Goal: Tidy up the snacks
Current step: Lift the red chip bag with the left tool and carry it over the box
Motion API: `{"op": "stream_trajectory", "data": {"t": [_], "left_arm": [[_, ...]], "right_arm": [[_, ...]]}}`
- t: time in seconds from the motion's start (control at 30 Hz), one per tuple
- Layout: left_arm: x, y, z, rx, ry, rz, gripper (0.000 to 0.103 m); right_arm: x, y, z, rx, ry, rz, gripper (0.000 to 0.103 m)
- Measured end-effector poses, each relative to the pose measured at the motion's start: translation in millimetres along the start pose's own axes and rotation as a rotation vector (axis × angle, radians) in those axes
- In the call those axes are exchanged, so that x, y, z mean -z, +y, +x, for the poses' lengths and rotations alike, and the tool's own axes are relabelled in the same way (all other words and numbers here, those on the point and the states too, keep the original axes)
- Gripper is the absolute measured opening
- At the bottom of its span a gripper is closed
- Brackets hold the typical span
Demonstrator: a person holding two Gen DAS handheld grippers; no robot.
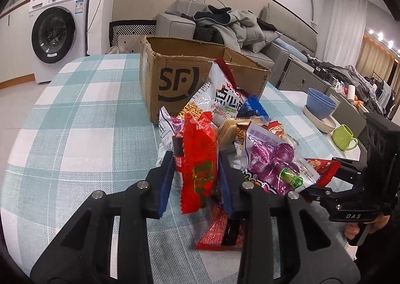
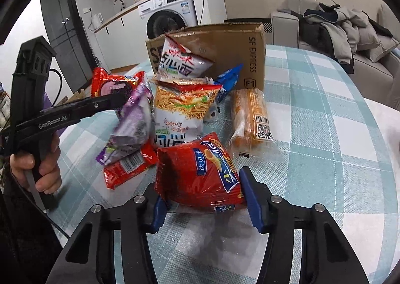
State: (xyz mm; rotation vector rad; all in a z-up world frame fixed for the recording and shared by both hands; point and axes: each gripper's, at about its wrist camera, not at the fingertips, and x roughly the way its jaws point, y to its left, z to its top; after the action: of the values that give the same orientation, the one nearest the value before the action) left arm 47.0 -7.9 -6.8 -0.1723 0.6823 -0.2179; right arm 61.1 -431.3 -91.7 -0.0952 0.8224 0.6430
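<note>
A pile of snack bags (image 1: 232,119) lies on the checked tablecloth in front of an open SF cardboard box (image 1: 180,74). My left gripper (image 1: 196,159) is shut on a red snack packet (image 1: 197,159), held upright above the table. In the right wrist view the left gripper's fingers (image 2: 110,100) reach into the pile by a red and purple packet (image 2: 112,86). My right gripper (image 2: 202,199) is shut on a puffy red snack bag (image 2: 197,171) with a blue label, lifted just above the cloth. The box (image 2: 225,49) stands behind the pile.
A white and purple bag (image 1: 270,159), an orange wafer pack (image 2: 250,116) and noodle snack bags (image 2: 185,104) lie in the pile. A green mug (image 1: 343,136) and blue bowls (image 1: 320,104) sit at the table's right. A washing machine (image 1: 57,36) and sofa (image 1: 225,24) stand behind.
</note>
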Motion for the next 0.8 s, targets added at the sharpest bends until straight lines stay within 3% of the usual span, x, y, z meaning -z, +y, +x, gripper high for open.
{"op": "stream_trajectory", "data": {"t": [0.3,0.8], "left_arm": [[-3,-3,-24,-0.009,-0.050,0.010,0.025],[-13,-8,-59,-0.005,-0.111,0.011,0.023]], "right_arm": [[-9,11,-42,-0.002,-0.108,-0.016,0.054],[-37,11,-70,0.023,-0.216,-0.009,0.054]]}}
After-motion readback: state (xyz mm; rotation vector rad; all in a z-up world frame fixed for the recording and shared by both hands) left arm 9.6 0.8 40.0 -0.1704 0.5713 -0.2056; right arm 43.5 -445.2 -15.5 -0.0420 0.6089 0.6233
